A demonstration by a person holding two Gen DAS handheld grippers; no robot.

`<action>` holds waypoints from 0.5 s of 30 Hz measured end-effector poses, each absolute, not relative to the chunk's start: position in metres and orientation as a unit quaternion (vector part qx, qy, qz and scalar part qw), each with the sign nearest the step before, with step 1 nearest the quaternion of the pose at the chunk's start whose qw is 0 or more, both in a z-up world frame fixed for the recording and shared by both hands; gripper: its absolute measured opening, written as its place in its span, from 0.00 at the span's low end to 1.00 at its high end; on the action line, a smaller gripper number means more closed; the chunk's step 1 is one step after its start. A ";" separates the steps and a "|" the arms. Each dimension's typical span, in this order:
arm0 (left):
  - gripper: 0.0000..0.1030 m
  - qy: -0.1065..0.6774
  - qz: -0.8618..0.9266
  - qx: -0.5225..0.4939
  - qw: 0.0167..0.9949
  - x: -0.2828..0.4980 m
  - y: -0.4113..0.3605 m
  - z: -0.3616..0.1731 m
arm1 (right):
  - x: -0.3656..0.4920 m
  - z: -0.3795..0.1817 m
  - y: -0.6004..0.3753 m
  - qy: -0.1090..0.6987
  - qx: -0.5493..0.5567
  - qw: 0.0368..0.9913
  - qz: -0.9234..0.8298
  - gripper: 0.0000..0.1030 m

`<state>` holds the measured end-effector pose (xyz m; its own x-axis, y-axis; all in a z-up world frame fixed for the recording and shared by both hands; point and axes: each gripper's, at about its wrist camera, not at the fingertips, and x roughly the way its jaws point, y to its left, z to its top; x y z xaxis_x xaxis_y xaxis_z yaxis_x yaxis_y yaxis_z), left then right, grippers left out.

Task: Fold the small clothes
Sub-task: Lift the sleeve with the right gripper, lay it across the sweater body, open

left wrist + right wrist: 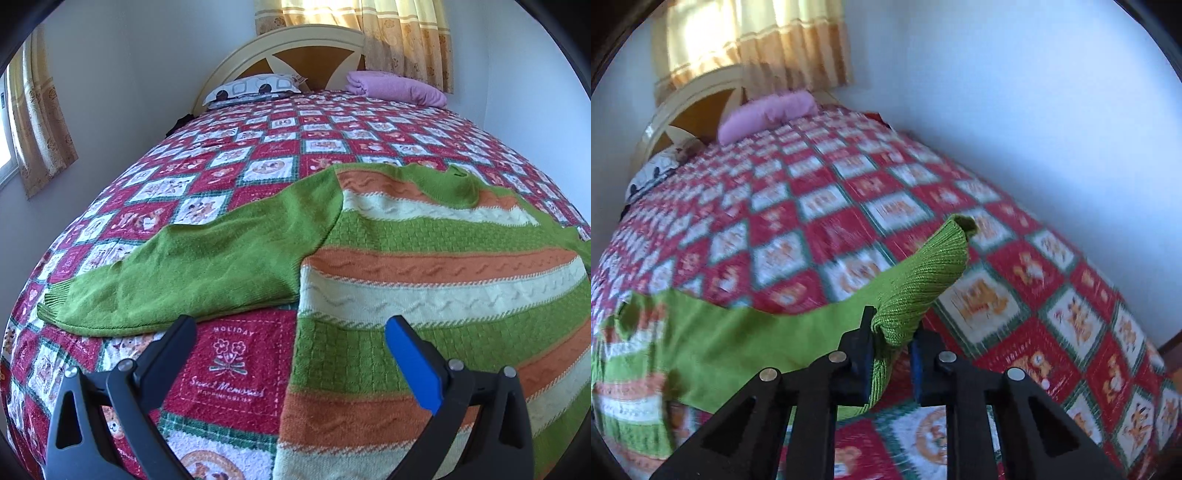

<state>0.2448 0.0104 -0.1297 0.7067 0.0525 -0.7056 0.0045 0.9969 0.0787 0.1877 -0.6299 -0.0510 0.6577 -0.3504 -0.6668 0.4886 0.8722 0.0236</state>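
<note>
Green knitted wool with orange and cream stripes: this is the sweater (424, 266), and it lies flat on the bed, front side up, with the neck toward the headboard. In the left wrist view one plain green sleeve (192, 273) is stretched out to the side on the bedspread (229, 373), with the cuff far from the body. This spread position makes sense for folding, because the sleeves must come over the striped body first.

The other sleeve (919, 280) is seen in the right wrist view. The right gripper (891, 354) has its jaws closed on it near the ribbed cuff, and the cloth bunches between the blue pads while the cuff end stands up above them, off the bed. I judge that the hold is near the end so that the whole sleeve can follow in one piece toward the body. The background here is blurred, so small details of the cover are not clear.

The left gripper (291, 343) is wide open and holds nothing. It hangs above the lower side edge of the sweater, one finger over the bedspread and the other over the stripes, probably ready to steady the cloth or take its own sleeve.

Further away are a patterned pillow (255, 88), a folded pink blanket (399, 88) and the curtains (369, 33).
</note>
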 end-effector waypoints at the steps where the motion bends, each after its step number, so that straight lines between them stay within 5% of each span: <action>1: 1.00 0.382 0.012 0.035 0.923 0.243 0.011 -0.129 | 0.189 -0.039 -0.620 0.335 0.090 0.910 -0.228 0.15; 15: 1.00 0.380 -0.014 -0.004 0.925 0.231 0.023 -0.129 | 0.215 0.074 -0.471 0.271 -0.037 0.951 -0.142 0.14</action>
